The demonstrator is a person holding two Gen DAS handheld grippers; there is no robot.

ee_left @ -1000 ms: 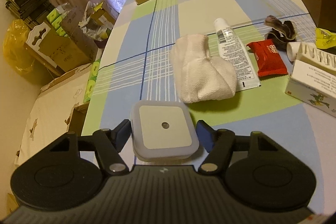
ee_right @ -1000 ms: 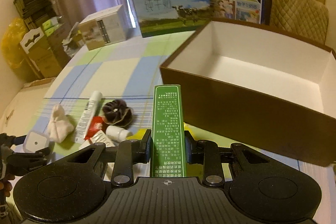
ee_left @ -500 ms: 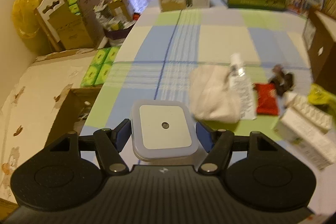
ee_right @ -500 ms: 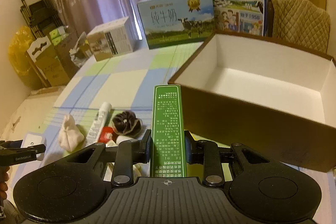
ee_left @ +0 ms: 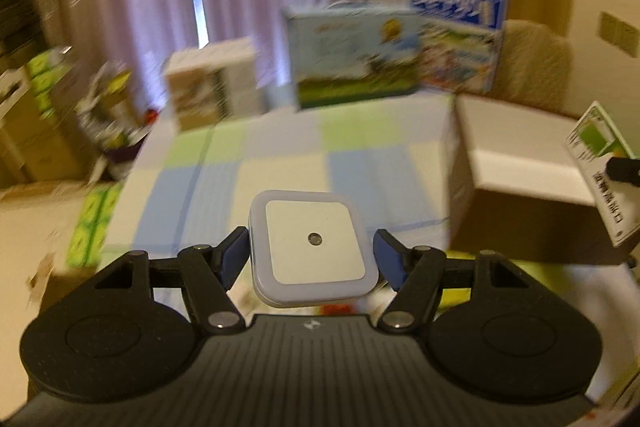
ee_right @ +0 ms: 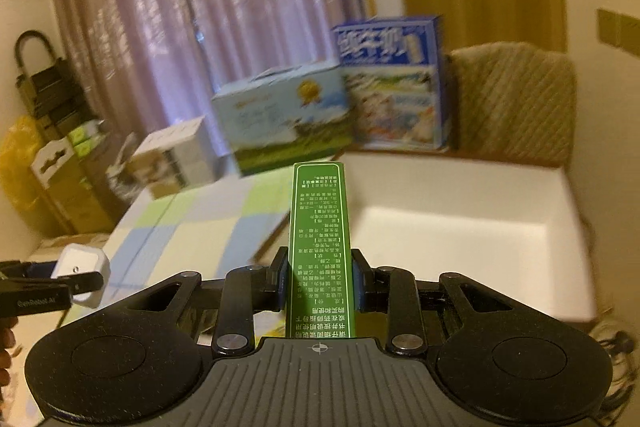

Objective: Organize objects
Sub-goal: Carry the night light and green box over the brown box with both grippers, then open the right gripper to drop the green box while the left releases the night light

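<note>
**Both loads airborne near the box: risks and legible print**

Left gripper (ee_left: 312, 253): jaws pinch the night light (ee_left: 314, 247) by its two side edges; seen from the right wrist, it hangs above the bench's (ee_left: 280, 151) left edge. Right gripper (ee_right: 320, 281): jaws pinch the green carton (ee_right: 322, 251) near its lower end, most of its length standing free, its tip over the box's (ee_right: 460, 227) near-left rim. Box open, white inside, looks empty.

Risks (judgement):
- The night light's rounded, smooth edges give a shallow hold; a jolt could pop it out onto the floor.
- The carton, held far from its middle, could pivot in the jaws and catch the rim on lowering.
- Both grippers heading for one opening could collide; the carton already shows at the right edge of the left view.

Writing: Chinese print on the carton, upside down to the camera, too small to read. Large characters on the blue milk carton (ee_right: 390, 83), blurred. "GenRobot.AI" on the left gripper's finger (ee_right: 36, 301).
</note>
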